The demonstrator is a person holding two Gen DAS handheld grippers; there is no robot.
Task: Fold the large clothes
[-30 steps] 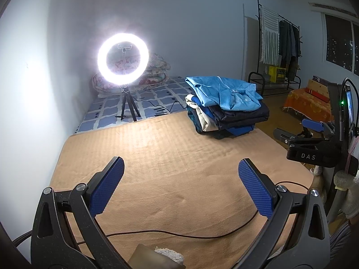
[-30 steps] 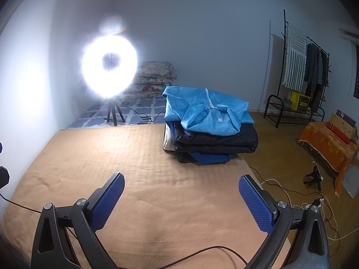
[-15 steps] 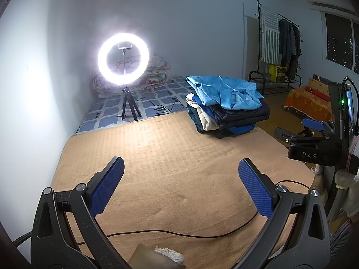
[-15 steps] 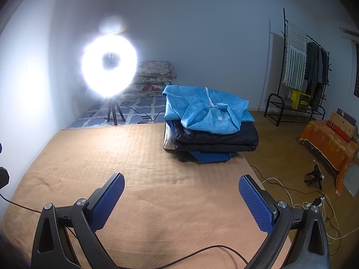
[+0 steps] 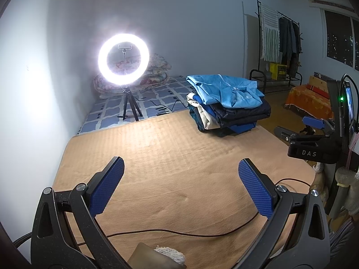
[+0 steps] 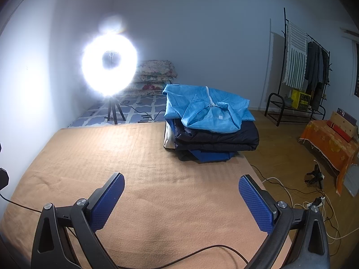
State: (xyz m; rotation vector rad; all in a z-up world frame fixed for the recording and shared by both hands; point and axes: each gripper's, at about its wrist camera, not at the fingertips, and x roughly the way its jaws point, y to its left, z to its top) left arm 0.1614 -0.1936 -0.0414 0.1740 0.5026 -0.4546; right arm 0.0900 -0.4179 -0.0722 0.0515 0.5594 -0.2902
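Left claw (image 5: pixel 181 186) held level, blue pads spread wide, empty, right claw (image 6: pixel 181 198) likewise gaping, holding nothing

Light source: one ring light (image 5: pixel 123 59) on a tripod, upper left of the frame in both views; room otherwise dim, with a dark window at the upper right edge of the left wrist view.
Glare: heavy bloom in the right wrist view (image 6: pixel 109 64), the ring's centre nearly washed out; cleaner ring in the left.
Wall (image 5: pixel 33 85): overexposed at left.
Distortion: strong fisheye curvature, black corner vignette.
Focus: fairly sharp mid-frame, softer toward the edges.
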